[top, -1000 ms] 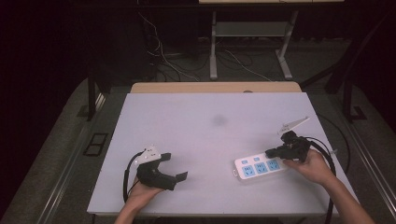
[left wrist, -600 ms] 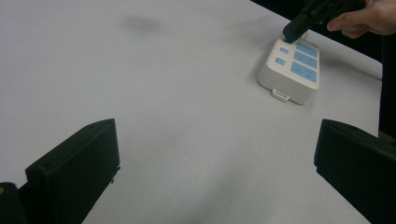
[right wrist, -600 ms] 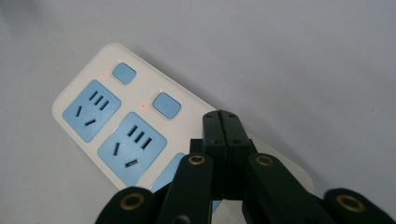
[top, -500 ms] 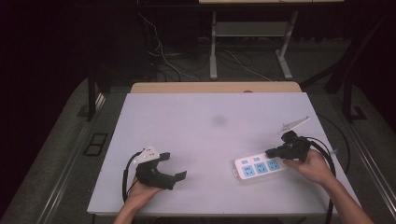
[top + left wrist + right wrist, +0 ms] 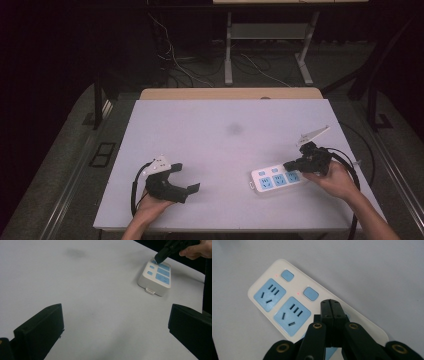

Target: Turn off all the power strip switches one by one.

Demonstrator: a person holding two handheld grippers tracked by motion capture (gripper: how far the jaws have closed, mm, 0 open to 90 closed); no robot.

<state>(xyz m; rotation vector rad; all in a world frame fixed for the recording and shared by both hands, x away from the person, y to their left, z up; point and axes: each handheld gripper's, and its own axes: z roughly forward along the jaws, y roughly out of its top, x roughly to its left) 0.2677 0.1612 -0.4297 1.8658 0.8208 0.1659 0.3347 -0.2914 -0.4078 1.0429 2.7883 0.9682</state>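
A white power strip (image 5: pixel 277 178) with blue sockets and blue switch buttons lies flat at the table's front right; it also shows in the left gripper view (image 5: pixel 156 277). My right gripper (image 5: pixel 288 165) is shut with nothing between its jaws. Its tip (image 5: pixel 330 303) sits over the strip (image 5: pixel 277 300) at the third button, which it hides. Whether it touches the strip I cannot tell. Small red lights glow beside the two visible buttons. My left gripper (image 5: pixel 186 178) rests at the front left, open and empty, its jaws wide apart (image 5: pixel 115 330).
The white table (image 5: pixel 225 120) has a faint dark smudge (image 5: pixel 234 129) near its middle. Black cable loops trail from both grippers at the front edge. Behind the table, loose cables and the metal legs of another table stand on the dark floor.
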